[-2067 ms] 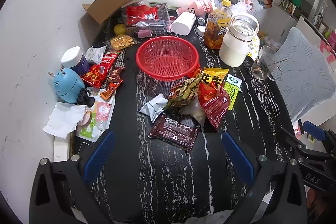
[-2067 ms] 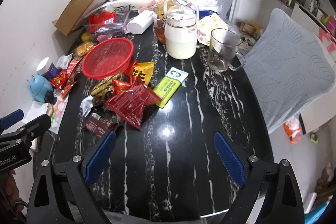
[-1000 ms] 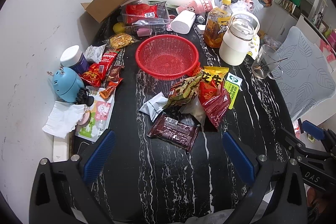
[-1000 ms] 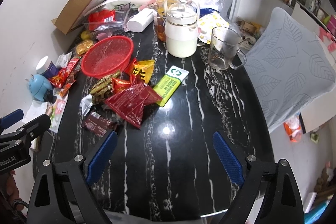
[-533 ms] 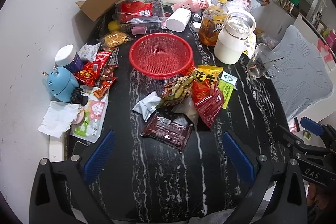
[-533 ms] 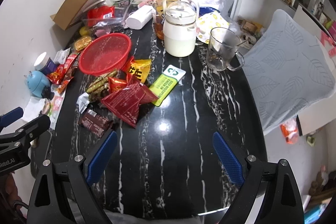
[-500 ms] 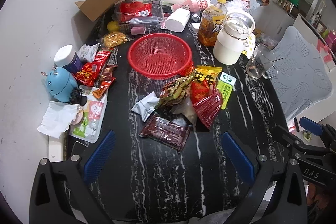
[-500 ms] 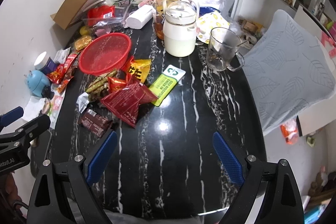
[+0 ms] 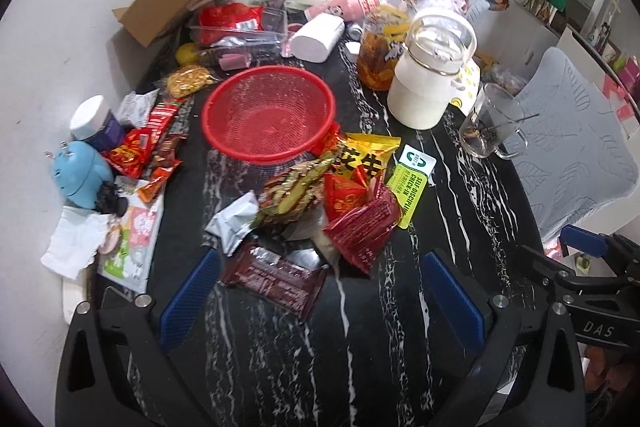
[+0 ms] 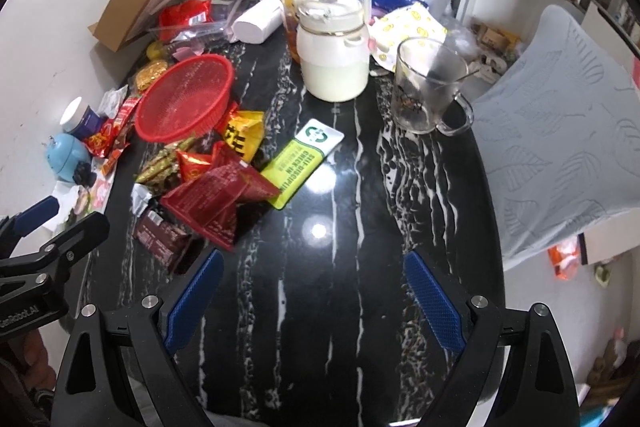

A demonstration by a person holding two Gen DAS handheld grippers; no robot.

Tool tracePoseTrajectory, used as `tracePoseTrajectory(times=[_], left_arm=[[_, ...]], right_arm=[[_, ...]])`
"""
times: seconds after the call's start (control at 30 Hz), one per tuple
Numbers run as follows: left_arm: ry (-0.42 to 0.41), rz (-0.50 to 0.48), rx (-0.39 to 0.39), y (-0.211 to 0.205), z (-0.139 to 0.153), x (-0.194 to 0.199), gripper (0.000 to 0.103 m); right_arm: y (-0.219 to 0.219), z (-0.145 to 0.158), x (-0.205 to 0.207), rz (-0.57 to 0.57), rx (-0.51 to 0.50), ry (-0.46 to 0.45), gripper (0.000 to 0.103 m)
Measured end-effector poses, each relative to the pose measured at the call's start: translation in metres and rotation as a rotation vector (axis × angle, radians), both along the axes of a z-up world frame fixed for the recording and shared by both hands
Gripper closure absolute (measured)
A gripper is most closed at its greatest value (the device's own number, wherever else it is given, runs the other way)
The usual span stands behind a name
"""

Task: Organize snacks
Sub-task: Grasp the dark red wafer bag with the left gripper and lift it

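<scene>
Both the left gripper (image 9: pixel 320 291) and right gripper (image 10: pixel 314 293) hover spread apart and empty above the black marble table (image 10: pixel 340 267). Crinkly snack packets (image 9: pixel 320 195) lie heaped just beside the round red mesh basket (image 9: pixel 268 117).

Pretty bright, even indoor light in both views. Right wrist view has a round hotspot of glare on the glossy black surface (image 10: pixel 318 231), straight ahead of the right gripper (image 10: pixel 312 297), so the lamp's overhead. Shadows are soft and short. Heavy fisheye bending, black vignette in the corners. Left wrist view looks a bit smeared ahead of the left gripper (image 9: pixel 320 291).
</scene>
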State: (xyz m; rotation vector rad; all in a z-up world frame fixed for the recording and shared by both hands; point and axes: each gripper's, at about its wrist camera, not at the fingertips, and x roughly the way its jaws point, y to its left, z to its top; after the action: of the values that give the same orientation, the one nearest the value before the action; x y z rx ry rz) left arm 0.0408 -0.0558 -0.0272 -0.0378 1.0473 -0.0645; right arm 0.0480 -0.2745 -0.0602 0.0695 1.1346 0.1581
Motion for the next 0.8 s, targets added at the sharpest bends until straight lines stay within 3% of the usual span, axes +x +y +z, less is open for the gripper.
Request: tracePoseTrajectory(times=[0.37,0.63,0.8], left_arm=[[0.028,-0.059,0.048,-0.04,-0.033,0.035,0.0],[0.032,-0.126,0.154,-0.066,-0.066,0.065,0.0],[0.082,-0.161,0.185,-0.073,-0.092,0.076,0.01]], right_arm=[[-0.024,-0.035,0.031,0.03,0.012,0.084,0.01],[-0.042,-0.055,0.053,0.023,-0.001,0.122,0.01],[-0.048,-0.064,0.061,0.012,-0.01,0.143,0.01]])
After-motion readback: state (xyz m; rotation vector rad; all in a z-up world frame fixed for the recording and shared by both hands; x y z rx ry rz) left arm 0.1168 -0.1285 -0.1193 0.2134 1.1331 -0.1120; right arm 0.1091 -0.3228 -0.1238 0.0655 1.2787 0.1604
